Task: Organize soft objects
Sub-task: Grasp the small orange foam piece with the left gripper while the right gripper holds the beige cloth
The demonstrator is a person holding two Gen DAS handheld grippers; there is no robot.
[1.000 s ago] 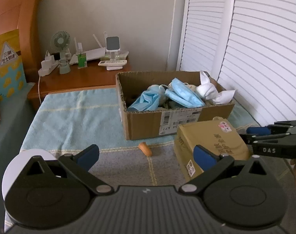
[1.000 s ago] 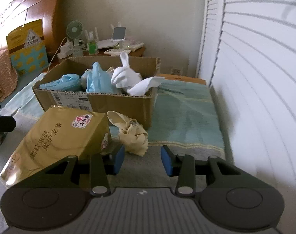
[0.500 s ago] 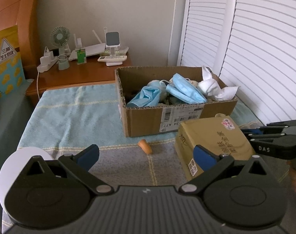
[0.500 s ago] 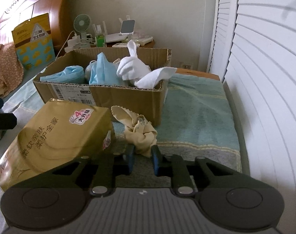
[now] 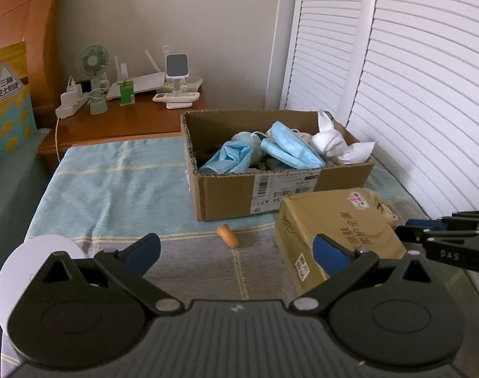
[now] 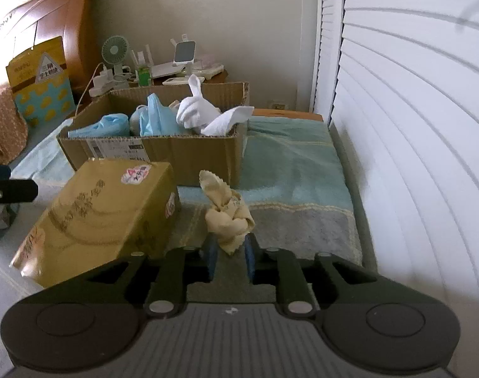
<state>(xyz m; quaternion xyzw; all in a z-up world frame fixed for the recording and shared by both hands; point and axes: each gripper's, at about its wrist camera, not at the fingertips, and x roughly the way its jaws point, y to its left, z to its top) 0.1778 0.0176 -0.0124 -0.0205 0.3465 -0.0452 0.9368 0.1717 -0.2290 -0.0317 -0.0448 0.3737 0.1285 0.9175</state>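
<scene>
With its blue pads pinched on the cream cloth [image 6: 228, 217], the right gripper [image 6: 229, 252] holds it just before the cardboard box [image 6: 189, 154], evidently for depositing among the masks [image 5: 290, 149]. The left gripper [image 5: 236, 249] hangs wide apart, empty, above the orange item [image 5: 227, 235].

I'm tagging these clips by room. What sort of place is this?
Most likely a bedroom: a carved wooden headboard, a wooden bedside table holding a small green desk fan, and white louvred closet doors.
</scene>
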